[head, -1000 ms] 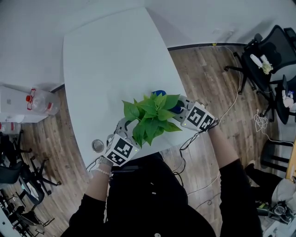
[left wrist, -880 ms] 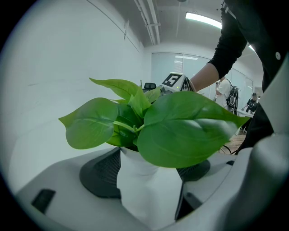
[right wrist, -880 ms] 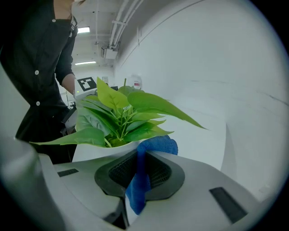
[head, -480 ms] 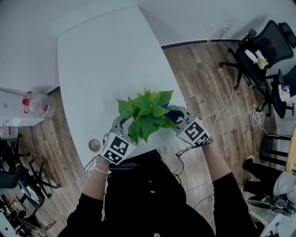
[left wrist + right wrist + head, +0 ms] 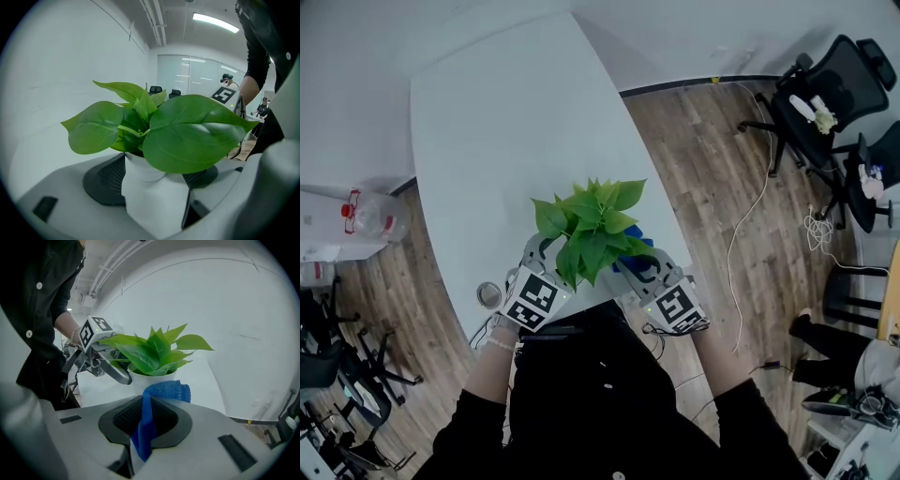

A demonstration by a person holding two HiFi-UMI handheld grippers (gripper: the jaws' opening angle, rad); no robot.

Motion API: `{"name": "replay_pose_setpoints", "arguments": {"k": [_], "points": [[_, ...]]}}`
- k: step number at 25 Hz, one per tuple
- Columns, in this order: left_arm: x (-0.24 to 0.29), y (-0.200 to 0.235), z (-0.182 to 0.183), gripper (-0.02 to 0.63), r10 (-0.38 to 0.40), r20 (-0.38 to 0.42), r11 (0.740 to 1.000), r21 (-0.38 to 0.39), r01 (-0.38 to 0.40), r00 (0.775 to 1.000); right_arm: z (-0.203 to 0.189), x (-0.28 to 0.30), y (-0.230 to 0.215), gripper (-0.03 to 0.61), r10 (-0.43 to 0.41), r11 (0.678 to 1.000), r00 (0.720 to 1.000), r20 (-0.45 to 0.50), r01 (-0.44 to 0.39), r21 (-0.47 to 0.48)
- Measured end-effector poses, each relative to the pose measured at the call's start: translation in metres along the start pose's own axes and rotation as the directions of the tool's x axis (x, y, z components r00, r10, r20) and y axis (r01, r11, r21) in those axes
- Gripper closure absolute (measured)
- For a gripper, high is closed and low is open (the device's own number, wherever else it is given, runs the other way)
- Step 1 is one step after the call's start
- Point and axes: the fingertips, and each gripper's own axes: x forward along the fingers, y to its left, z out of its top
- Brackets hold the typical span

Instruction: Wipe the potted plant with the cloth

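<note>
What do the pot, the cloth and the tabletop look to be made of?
The pot looks smooth matte white, ceramic or plastic; can't tell which. The cloth is blue with a ribbed woven texture, likely microfibre. The tabletop is flat, even white, probably laminate.

Head view: pot (image 5: 152,192) hidden under leaves (image 5: 586,225); cloth (image 5: 635,264) mostly covered, only blue edge showing.
</note>
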Motion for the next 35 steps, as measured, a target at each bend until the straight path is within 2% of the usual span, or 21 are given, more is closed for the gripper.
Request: {"name": "replay_pose_setpoints", "arguments": {"k": [4, 16, 25, 29, 35], "points": [[-0.001, -0.001, 0.009, 0.242, -0.008, 0.009, 1.0, 0.019, 0.007, 1.0, -0.003, 0.006, 0.02, 0.5, 0.011, 1.0, 1.0, 0.014, -0.011, -0.02], [-0.001, -0.002, 0.003, 0.247, -0.002, -0.004, 1.0, 0.002, 0.002, 1.0, 0.011, 0.015, 0.048, 0.5, 0.042, 0.999, 0.998, 0.053, -0.043, 0.033], [0.0, -0.001, 0.003, 0.247, 0.001, -0.005, 1.0, 0.002, -0.001, 1.0, -0.003, 0.005, 0.017, 0.5, -0.019, 0.998, 1.0, 0.025, 0.017, 0.058], [-0.001, -0.002, 0.002, 0.247, 0.0, -0.004, 1.0, 0.003, 0.0, 1.0, -0.003, -0.002, -0.008, 0.5, -0.091, 0.986, 0.996, 0.018, 0.088, 0.138], [-0.001, 0.0, 0.003, 0.247, -0.002, -0.009, 1.0, 0.007, 0.002, 1.0, 0.003, 0.002, -0.042, 0.5, -0.125, 0.987, 0.992, 0.016, 0.123, 0.099]]}}
